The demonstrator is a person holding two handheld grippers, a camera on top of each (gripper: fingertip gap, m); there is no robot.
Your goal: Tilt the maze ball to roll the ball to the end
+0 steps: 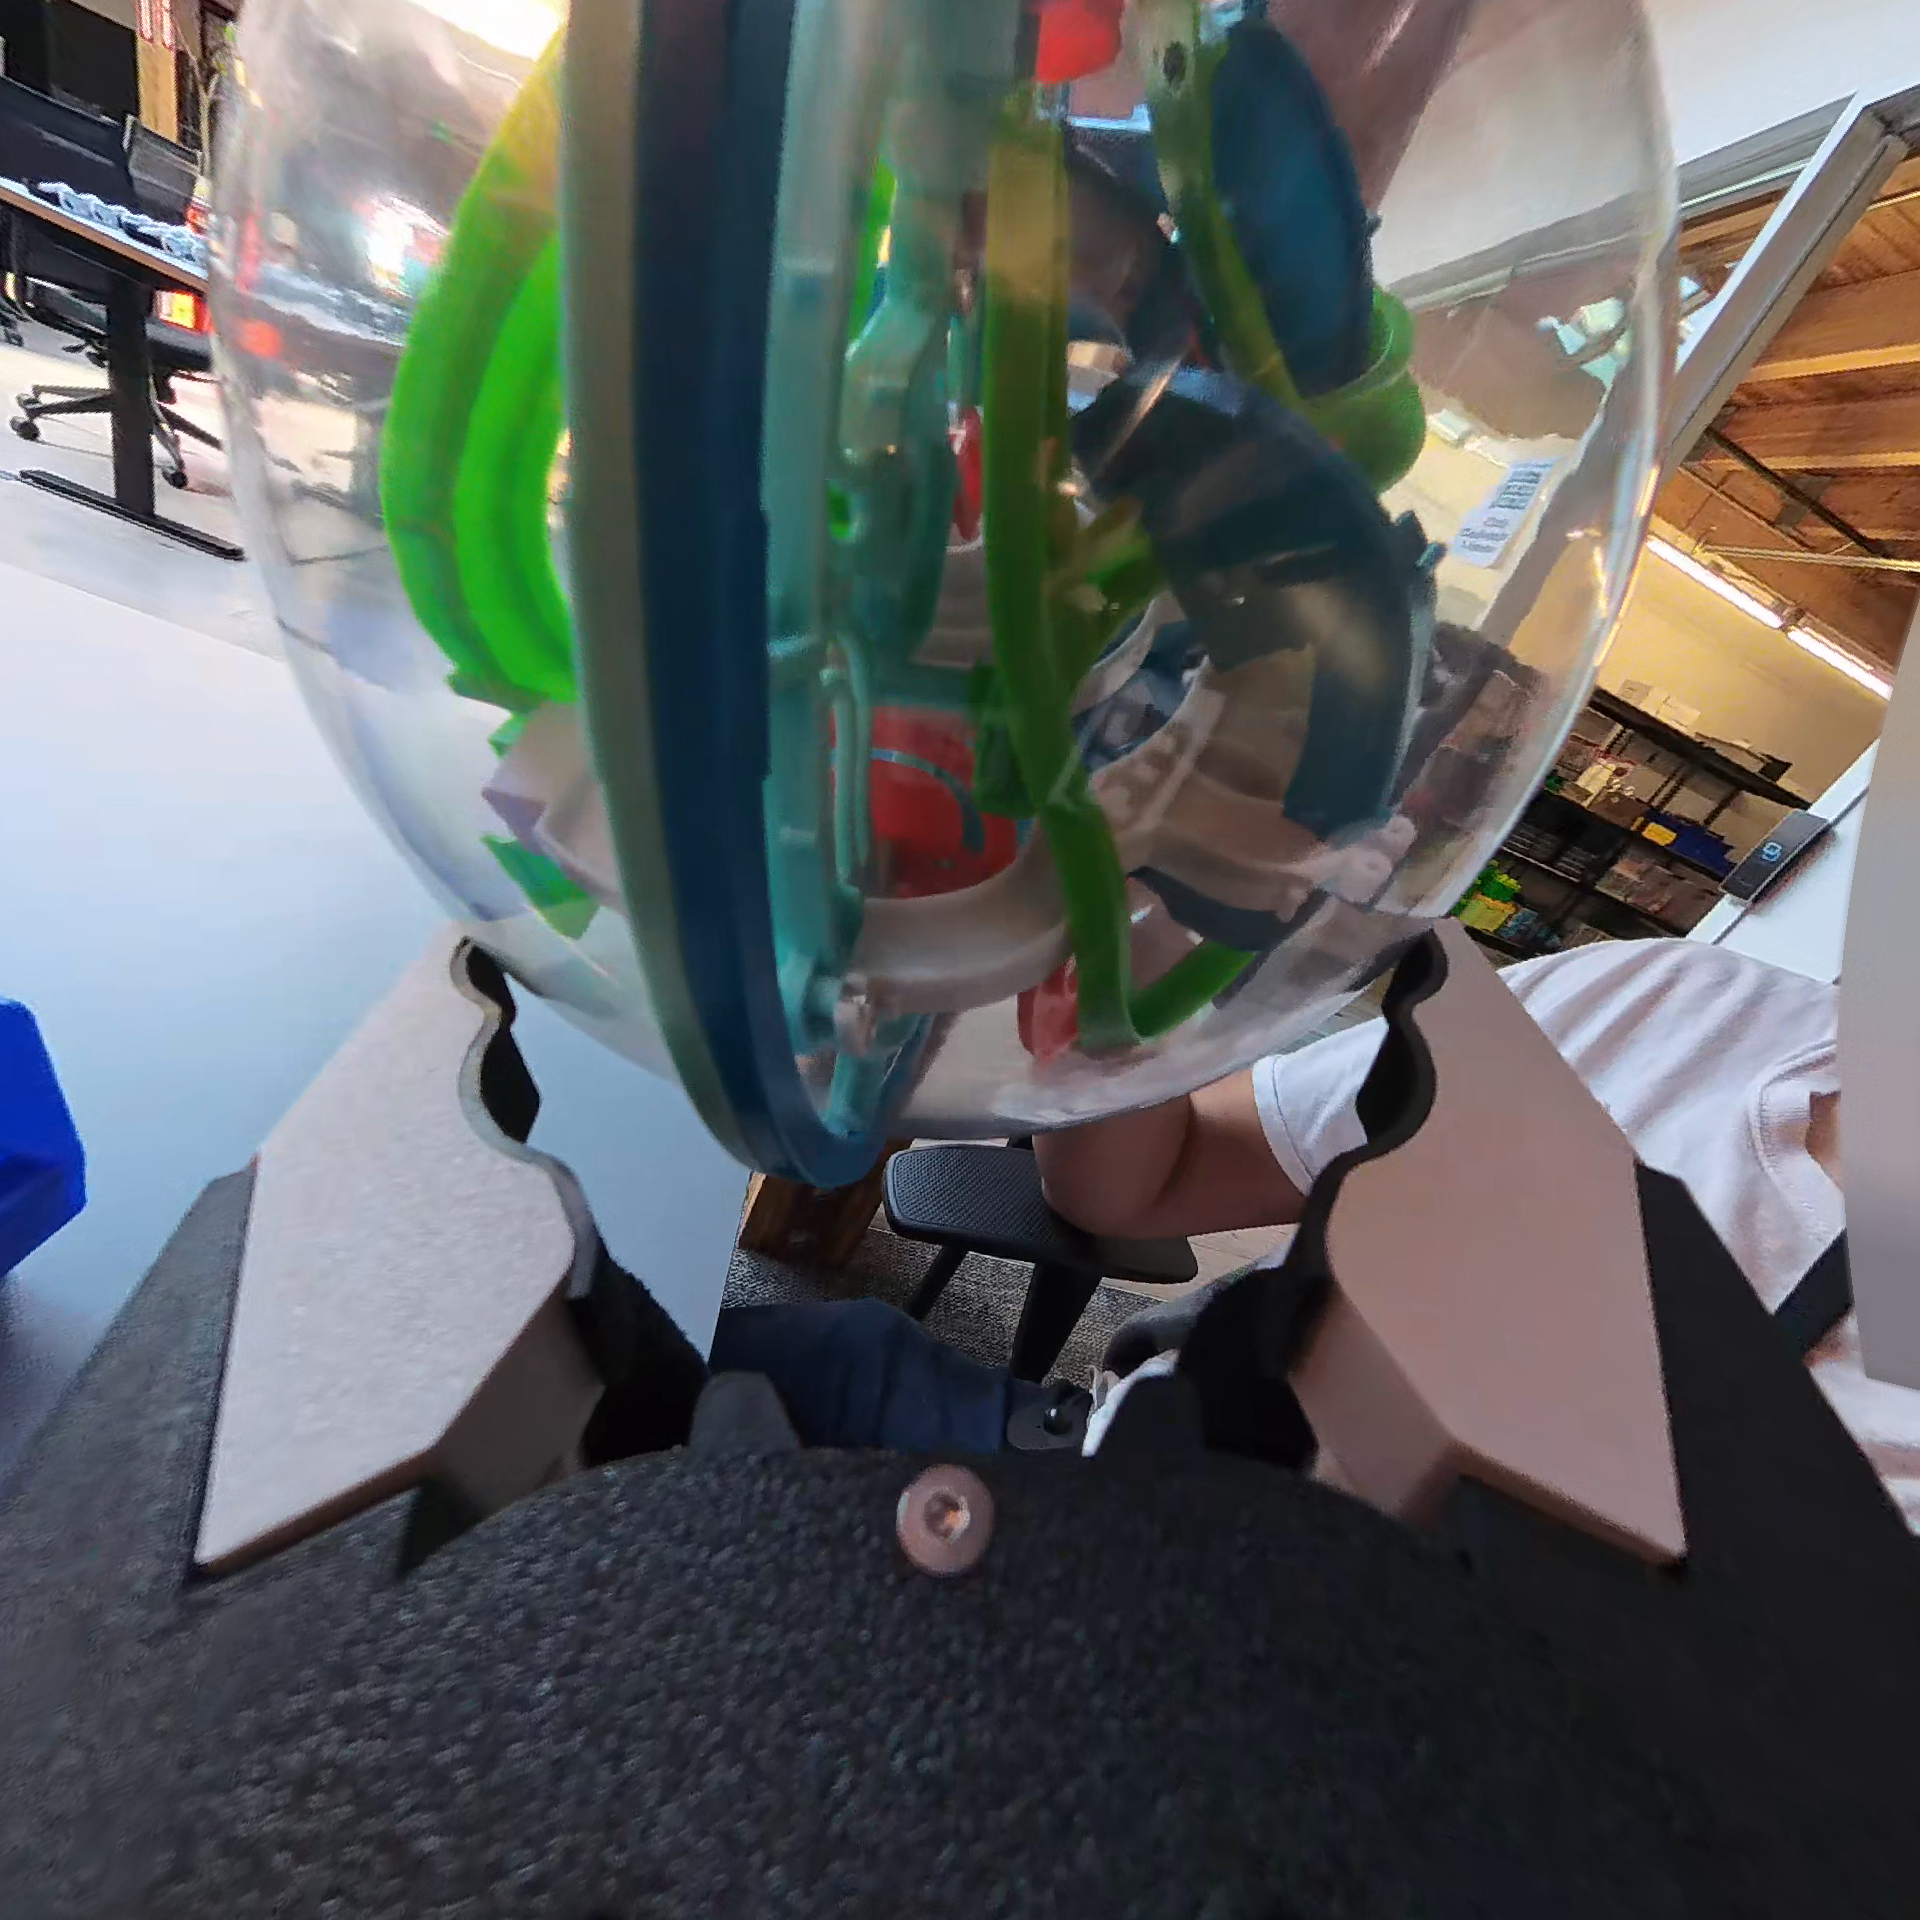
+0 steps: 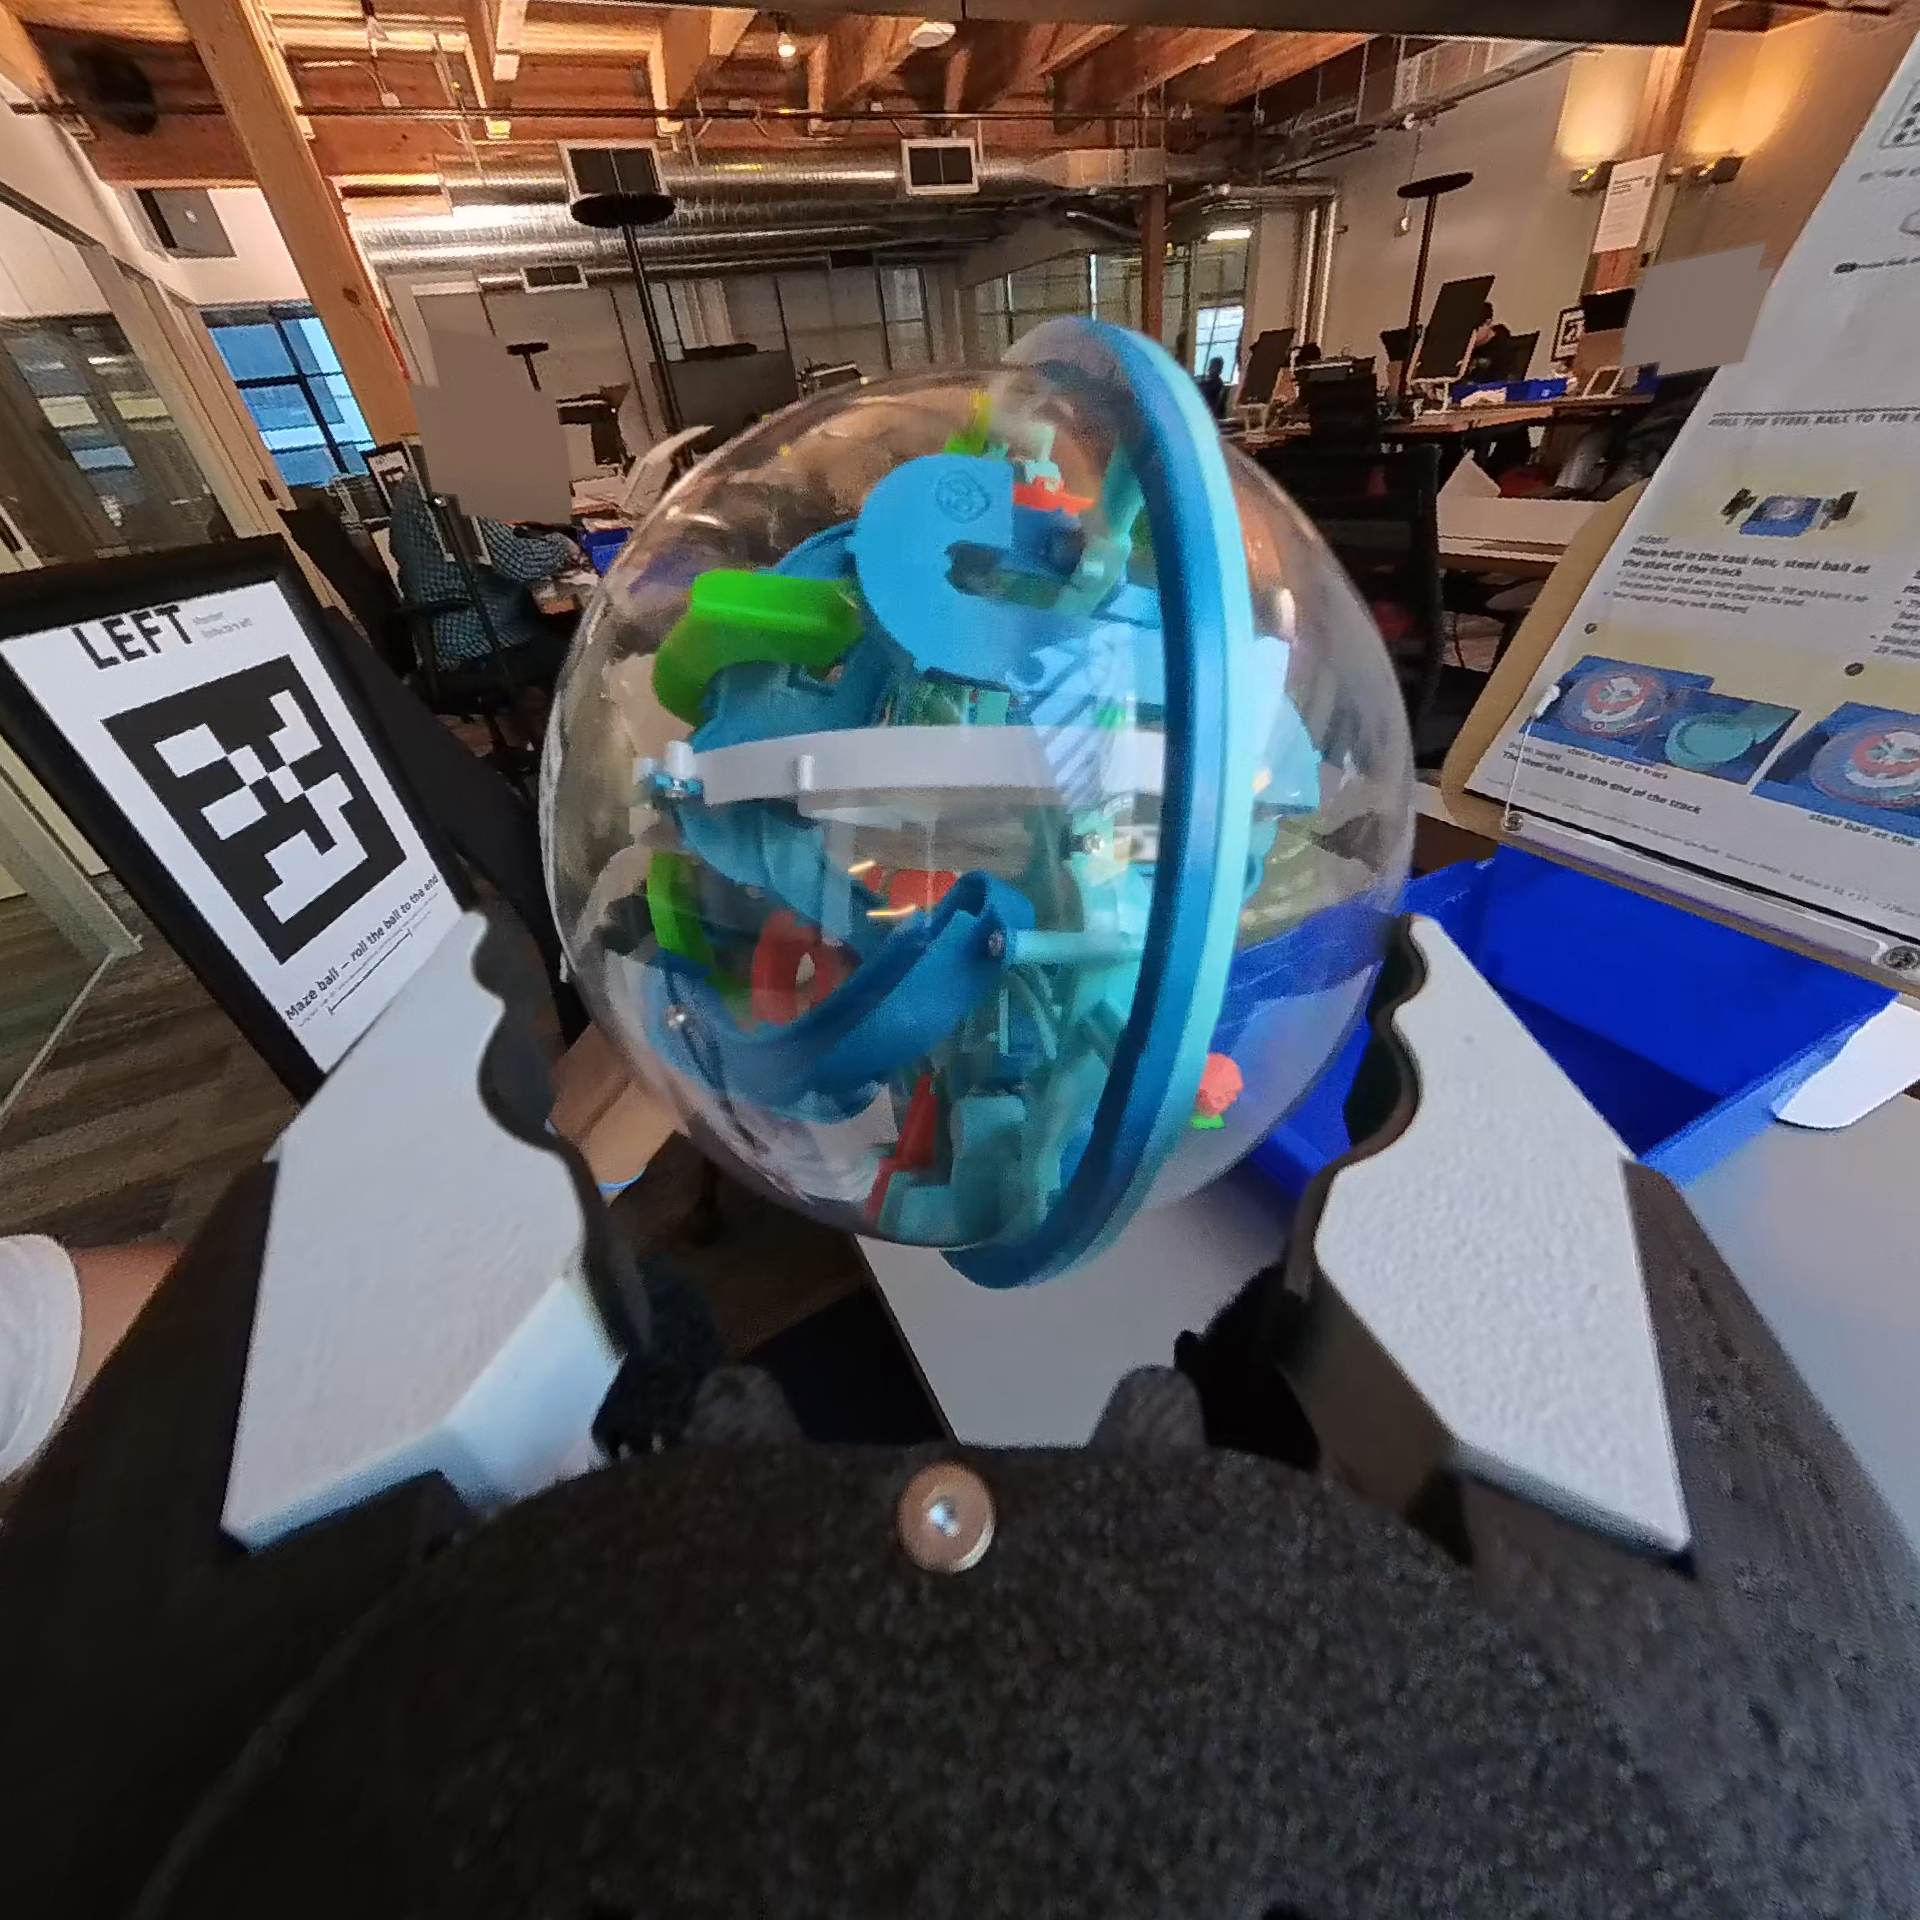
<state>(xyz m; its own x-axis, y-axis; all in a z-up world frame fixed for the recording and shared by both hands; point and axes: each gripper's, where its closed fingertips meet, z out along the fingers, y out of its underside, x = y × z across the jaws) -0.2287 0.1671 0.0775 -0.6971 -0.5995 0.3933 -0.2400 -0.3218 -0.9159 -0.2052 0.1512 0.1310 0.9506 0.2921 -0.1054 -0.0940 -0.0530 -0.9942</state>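
Right wrist view: the clear plastic maze ball with a blue ring (image 2: 977, 810) sits between the fingers of the right gripper (image 2: 940, 956), with both tips against its shell. It is over the edge of the white table (image 2: 1039, 1340).

- **Left of it:** a black-framed marker sign (image 2: 239, 790) stands.
- **Right of it and behind:** a blue plastic bin (image 2: 1662, 1018) lies, with a propped instruction board (image 2: 1714, 623) above the bin.

Left wrist view: the ball lies mostly ahead of the tips of the left gripper (image 1: 945, 966); contact there cannot be told. A black chair armrest (image 1: 997, 1195) is below the ball, with a person's arm (image 1: 1164, 1164) on it.
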